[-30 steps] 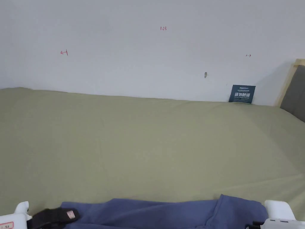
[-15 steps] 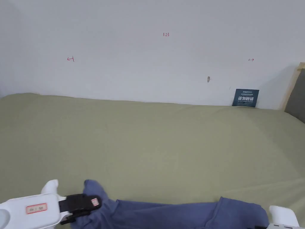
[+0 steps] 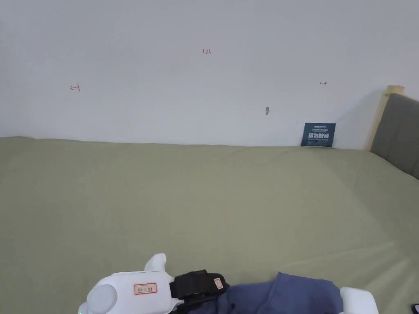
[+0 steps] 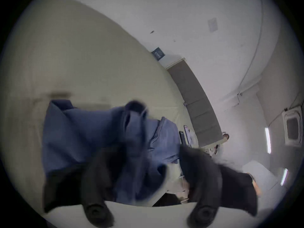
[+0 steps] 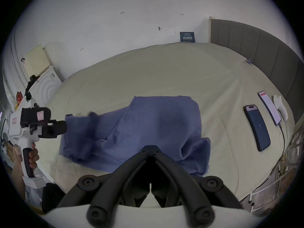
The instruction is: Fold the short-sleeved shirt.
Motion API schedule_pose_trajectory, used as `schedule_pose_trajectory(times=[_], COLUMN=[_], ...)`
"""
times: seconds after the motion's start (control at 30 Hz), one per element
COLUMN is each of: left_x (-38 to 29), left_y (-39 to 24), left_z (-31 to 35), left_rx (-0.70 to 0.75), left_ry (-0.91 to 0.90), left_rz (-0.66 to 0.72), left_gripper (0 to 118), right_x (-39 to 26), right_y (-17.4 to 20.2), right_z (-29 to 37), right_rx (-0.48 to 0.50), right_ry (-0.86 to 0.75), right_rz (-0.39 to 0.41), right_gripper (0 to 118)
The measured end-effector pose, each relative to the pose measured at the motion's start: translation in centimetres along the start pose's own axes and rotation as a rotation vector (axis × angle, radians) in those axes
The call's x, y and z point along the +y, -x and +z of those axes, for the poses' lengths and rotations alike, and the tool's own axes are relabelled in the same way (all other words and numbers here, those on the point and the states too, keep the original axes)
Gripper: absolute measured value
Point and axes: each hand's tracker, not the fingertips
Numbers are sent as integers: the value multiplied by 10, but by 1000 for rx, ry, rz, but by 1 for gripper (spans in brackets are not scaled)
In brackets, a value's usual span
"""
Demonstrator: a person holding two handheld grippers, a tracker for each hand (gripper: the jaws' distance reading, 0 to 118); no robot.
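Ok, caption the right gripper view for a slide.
Blue shirt half-folded on a green bed, right tool shut over it, left tool at its edge.

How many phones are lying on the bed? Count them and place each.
2, side by side right of the blue short-sleeved shirt: a dark-screened phone nearer it, a white-screened phone beyond, cable attached. Others may be hidden.

shirt [image 3: 282, 296]: cut off by head view's bottom edge; left gripper [image 4: 136, 109]: motion-blurred
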Motion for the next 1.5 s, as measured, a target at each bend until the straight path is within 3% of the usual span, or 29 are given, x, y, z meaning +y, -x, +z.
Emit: schedule_pose_trajectory(times=[0.07,0.17,0.2,0.27,0.43,0.53,0.57,0.6,0.67,0.8,0.9,1.0,1.07,1.17,1.2,1.23,1.27,1.3,1.37,1.4,1.5], left_x=[-2,-7,-8,-12,-33,-58,-64,-67,-64,-48,-30,-6,3,2,1,1,-1,-2,-4,-6,-5], left_y=[2,2,3,8,24,47,52,50,41,25,15,30,49,62,67,73,76,80,92,94,90], left_z=[9,12,9,-2,-64,-108,-103,-99,-103,-80,-29,27,57,86,90,88,88,85,77,74,50], left_rx=[-62,-9,51,120,101,209,51,-1,91,124,54,107,201,197,190,199,211,201,93,10,-13], left_ry=[-53,-102,-93,-45,126,222,97,28,88,128,82,53,18,-16,-34,-45,-79,-87,-76,-118,-60], left_rz=[8,-5,-4,-5,9,88,160,187,101,94,-56,-76,-47,58,75,80,85,94,154,176,219], left_gripper=[72,5,2,1,1,1,1,0,0,0,0,0,0,0,15,50,95,95,118,118,118], right_x=[-3,-5,-4,-3,1,1,1,2,2,3,2,3,2,0,0,-1,-1,-2,-4,-4,-4], right_y=[2,5,6,8,9,5,4,1,-4,-10,-11,-8,-5,0,1,2,2,2,2,1,-2], right_z=[0,-6,-8,-9,-5,-2,-1,0,3,1,1,1,1,-1,-1,-1,-2,-3,-4,-4,-6], right_rx=[-12,-5,-1,-3,-7,-17,-26,-31,-40,-46,-49,-43,-40,-37,-34,-30,-27,-26,-24,-24,-24], right_ry=[-9,-1,5,5,-23,-32,-33,-35,-45,-48,-40,-39,-38,-31,-27,-23,-18,-13,1,5,10], right_rz=[12,30,32,38,51,49,47,44,25,-3,2,4,14,36,44,49,55,58,61,59,49], right_gripper=[0,0,0,0,0,0,0,0,0,0,0,0,0,0,0,0,0,0,0,0,0])
